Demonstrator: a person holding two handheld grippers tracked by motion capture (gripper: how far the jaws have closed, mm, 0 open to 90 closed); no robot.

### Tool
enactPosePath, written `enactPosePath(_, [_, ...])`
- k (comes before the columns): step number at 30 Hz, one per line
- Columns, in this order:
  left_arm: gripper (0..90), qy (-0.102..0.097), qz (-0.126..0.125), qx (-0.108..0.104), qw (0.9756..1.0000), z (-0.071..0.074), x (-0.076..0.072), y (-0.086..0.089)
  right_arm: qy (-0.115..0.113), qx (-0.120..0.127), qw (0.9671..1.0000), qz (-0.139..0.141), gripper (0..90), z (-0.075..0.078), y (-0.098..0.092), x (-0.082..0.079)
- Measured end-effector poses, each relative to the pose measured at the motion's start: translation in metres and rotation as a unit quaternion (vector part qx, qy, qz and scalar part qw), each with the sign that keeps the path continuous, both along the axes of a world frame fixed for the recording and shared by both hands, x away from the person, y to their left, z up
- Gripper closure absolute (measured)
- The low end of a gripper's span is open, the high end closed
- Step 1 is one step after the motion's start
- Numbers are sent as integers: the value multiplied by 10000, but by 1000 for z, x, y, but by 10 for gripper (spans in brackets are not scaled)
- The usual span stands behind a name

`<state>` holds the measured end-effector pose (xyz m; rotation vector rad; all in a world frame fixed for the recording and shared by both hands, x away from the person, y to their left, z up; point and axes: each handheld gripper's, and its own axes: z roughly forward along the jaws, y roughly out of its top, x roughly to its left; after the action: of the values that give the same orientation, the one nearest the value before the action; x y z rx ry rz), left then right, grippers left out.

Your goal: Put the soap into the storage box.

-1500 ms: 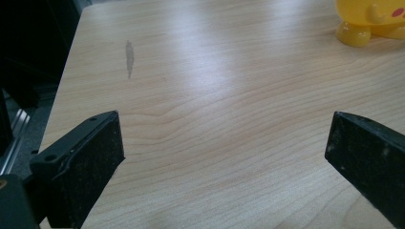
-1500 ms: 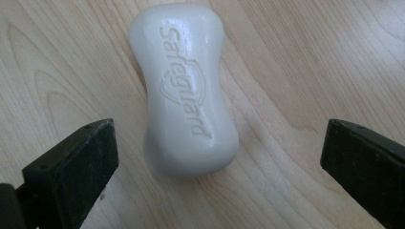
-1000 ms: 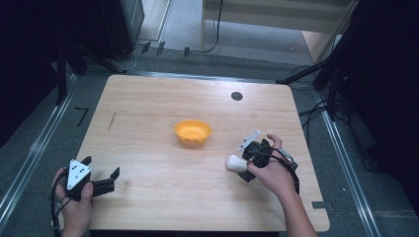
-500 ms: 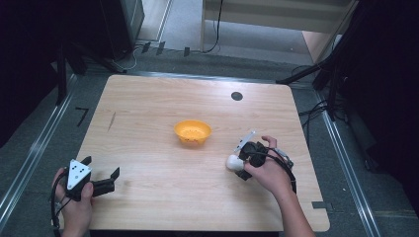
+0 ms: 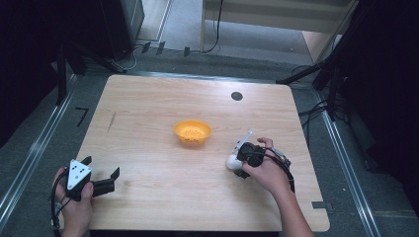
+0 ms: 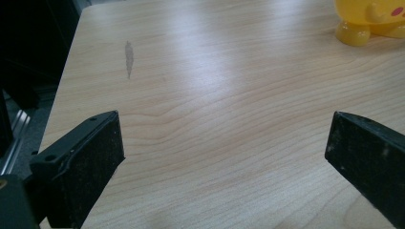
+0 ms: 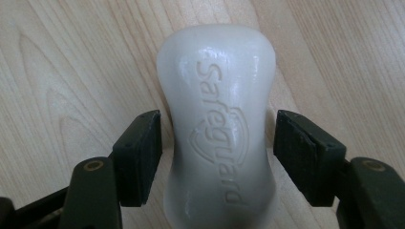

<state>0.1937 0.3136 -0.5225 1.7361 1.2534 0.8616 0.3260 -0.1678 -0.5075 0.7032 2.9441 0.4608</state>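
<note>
Nearest, at the table's (image 5: 163,207) near left corner, the left gripper (image 5: 101,174) rests in a hand with its jaws spread wide and only bare wood between them; in the left gripper view one jaw is cut off by the lower right edge.

Further right, near the table's right side, the right gripper (image 5: 236,162) stands over a white soap bar (image 7: 219,129) that lies flat on the wood. Its jaws have just been closing, with the soap between them. In the right gripper view a thin gap shows on each side of the bar, so the pads (image 7: 141,152) flank it without pressing. The bar's near end runs off the bottom of that view. From the high view the soap (image 5: 231,162) is a small pale blob, half hidden under the gripper and hand.

Farther off, around the table's middle, sits an orange bowl (image 5: 192,132); nothing can be made out inside it. In the left gripper view a yellow thing (image 6: 370,19) is clipped by the top right corner.
</note>
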Motion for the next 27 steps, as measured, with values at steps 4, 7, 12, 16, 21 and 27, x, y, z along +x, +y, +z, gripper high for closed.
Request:
enactPosePath(4, [0,1,-4,-1,10000,0,0,0,14,19,10000,0,376,-2,0,1])
enactPosePath(7, [0,0,-5,-4,10000,0,0,0,86,76,9999,33,431,-1,0,1])
enactPosePath(12, [0,0,-2,1,10000,0,0,0,80,93,9999,81,491,0,0,2])
enactPosePath(16, [0,-3,-3,1,10000,0,0,0,100,115,9999,60,498,0,-1,3])
enactPosePath(21, [0,-5,-5,-8,10000,0,0,0,91,117,9999,87,503,0,-1,3])
enactPosePath(27, [0,5,-26,38,10000,0,0,-1,76,99,9996,271,504,0,-2,3])
